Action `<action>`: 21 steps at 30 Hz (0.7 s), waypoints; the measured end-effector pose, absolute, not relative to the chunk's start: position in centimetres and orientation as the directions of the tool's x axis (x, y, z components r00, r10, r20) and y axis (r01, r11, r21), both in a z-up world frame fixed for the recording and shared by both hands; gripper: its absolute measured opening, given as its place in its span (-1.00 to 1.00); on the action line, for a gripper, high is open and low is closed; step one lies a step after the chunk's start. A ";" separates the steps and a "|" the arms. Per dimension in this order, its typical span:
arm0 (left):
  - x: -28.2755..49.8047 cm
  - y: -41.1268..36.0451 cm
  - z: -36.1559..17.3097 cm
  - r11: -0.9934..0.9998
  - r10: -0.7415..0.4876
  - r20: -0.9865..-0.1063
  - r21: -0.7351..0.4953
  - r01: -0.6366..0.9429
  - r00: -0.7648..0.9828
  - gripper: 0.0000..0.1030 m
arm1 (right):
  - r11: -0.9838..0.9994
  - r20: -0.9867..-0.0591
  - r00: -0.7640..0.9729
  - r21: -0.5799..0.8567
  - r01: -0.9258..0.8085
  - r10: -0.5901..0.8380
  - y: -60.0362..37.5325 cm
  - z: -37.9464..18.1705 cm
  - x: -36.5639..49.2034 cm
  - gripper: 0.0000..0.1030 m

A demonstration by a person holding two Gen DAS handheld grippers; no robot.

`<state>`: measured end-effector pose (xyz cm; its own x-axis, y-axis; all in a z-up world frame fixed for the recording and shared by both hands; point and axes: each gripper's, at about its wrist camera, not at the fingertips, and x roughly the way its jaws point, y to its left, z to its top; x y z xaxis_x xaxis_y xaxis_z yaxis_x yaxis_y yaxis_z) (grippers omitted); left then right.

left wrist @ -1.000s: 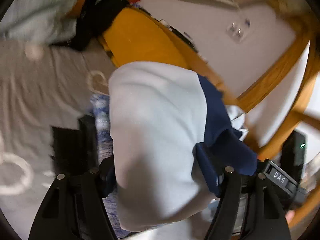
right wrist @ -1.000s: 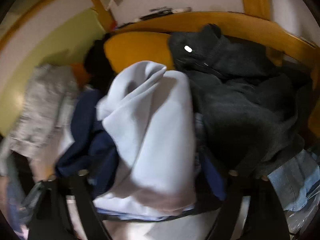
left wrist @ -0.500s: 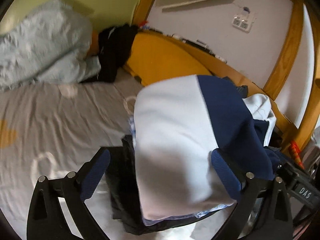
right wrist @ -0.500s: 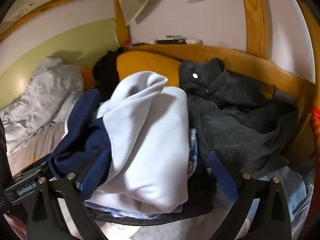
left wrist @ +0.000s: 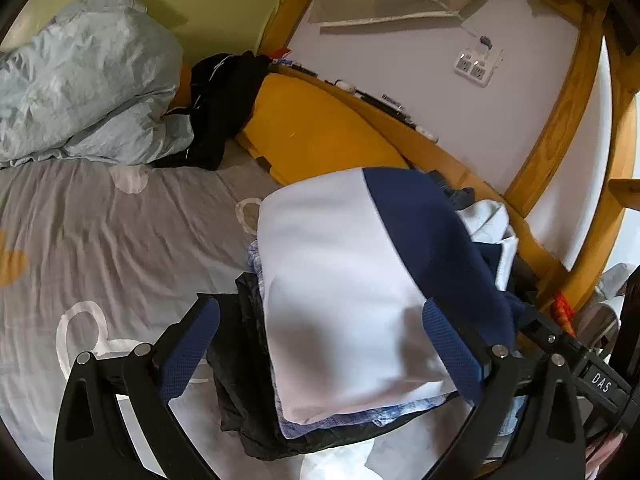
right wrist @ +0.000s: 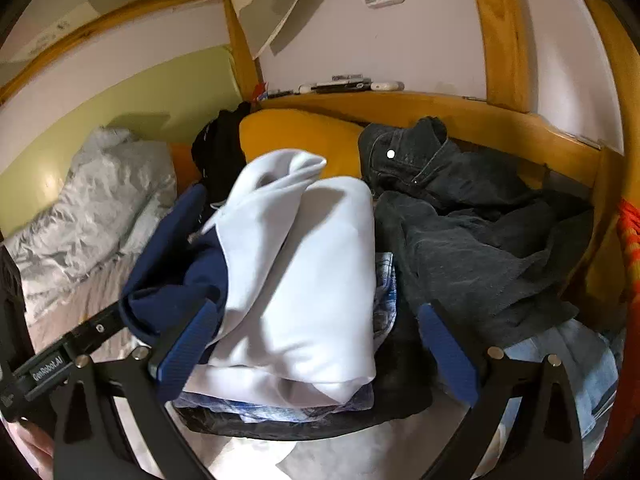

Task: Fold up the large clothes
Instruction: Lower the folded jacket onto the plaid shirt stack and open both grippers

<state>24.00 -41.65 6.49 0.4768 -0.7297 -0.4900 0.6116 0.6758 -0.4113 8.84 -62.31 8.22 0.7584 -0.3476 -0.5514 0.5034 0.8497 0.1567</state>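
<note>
A folded white and navy garment (left wrist: 344, 280) lies on top of a stack of folded clothes on the bed; it also shows in the right wrist view (right wrist: 304, 280). Under it are a blue patterned piece (left wrist: 360, 416) and a black one (left wrist: 240, 360). My left gripper (left wrist: 320, 344) is open, its blue-padded fingers (left wrist: 188, 344) either side of the stack, holding nothing. My right gripper (right wrist: 316, 344) is open too, its fingers (right wrist: 448, 352) astride the stack from the other side.
A crumpled dark grey jeans pile (right wrist: 472, 232) lies right of the stack by the wooden bed rail (right wrist: 500, 120). A yellow pillow (left wrist: 316, 132), a black garment (left wrist: 224, 104) and a pale blue duvet (left wrist: 80, 80) lie beyond. Grey sheet (left wrist: 120, 240) spreads left.
Both grippers have opened and drawn back from the white and navy garment, which now rests on the stack. The views have steadied and widened.
</note>
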 end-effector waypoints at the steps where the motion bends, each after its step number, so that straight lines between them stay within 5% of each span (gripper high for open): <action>1: 23.8 -41.6 6.6 0.672 -0.733 -0.486 -0.410 0.616 0.476 0.96 | 0.853 -0.547 0.765 0.164 0.496 -0.340 -62.2 8.4 8.7 0.97; 8: 21.6 -40.1 8.6 0.674 -0.733 -0.441 -0.366 0.642 0.518 0.96 | 0.866 -0.504 0.791 0.150 0.477 -0.348 -60.4 9.3 7.6 0.97; 13: 17.1 -37.0 10.1 0.703 -0.698 -0.371 -0.189 0.686 0.613 1.00 | 0.891 -0.448 0.831 0.144 0.431 -0.330 -57.4 9.5 5.0 1.00; 21: 11.7 -29.6 9.0 0.793 -0.600 -0.322 -0.115 0.599 0.733 1.00 | 0.894 -0.382 0.858 0.146 0.423 -0.344 -52.1 7.1 1.5 1.00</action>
